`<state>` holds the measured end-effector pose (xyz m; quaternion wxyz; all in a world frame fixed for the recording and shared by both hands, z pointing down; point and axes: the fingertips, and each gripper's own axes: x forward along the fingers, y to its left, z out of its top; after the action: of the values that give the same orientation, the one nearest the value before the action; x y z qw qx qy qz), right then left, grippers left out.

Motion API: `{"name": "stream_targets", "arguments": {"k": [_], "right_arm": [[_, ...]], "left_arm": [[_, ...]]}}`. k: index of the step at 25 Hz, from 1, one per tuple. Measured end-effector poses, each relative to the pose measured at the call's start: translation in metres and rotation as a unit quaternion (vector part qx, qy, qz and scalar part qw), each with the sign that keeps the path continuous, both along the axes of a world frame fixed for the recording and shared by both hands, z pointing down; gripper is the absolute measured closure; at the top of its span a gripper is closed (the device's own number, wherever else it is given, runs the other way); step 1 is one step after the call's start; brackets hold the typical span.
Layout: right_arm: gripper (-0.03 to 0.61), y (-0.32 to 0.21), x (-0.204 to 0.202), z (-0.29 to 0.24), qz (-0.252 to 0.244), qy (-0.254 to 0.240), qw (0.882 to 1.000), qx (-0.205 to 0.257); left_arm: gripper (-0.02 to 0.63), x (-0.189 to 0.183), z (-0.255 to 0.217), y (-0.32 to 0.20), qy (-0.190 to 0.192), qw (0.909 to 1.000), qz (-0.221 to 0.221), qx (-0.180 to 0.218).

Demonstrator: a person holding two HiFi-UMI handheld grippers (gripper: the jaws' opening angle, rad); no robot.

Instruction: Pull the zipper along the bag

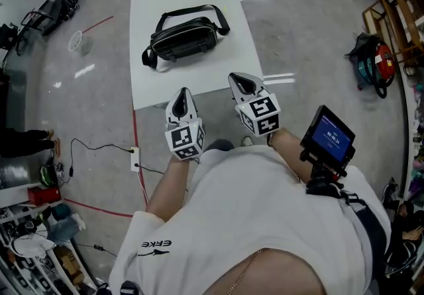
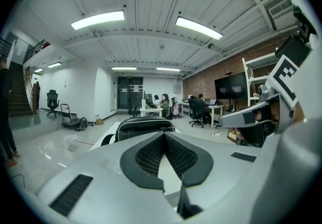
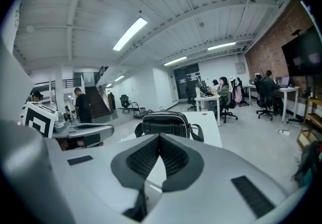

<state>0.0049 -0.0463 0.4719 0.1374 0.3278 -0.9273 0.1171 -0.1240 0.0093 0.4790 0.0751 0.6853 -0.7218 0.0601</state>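
The bag (image 1: pixel 185 38) is a glossy black pouch with a long black strap (image 1: pixel 222 20). It lies across the middle of the white surface (image 1: pixel 199 81), slightly skewed, with its right end farther away. The strap arches over its far side and curls by its left end. Whether its zipper is open or closed cannot be made out.
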Motion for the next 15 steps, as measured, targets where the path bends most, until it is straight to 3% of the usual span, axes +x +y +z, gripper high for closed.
{"name": "stream_targets", "arguments": {"k": [15], "right_arm": [[0.574, 0.018, -0.021, -0.019, 0.013, -0.005, 1.000, 0.012]], "left_arm": [[0.611, -0.010, -0.016, 0.004, 0.008, 0.9995, 0.025, 0.018]]}}
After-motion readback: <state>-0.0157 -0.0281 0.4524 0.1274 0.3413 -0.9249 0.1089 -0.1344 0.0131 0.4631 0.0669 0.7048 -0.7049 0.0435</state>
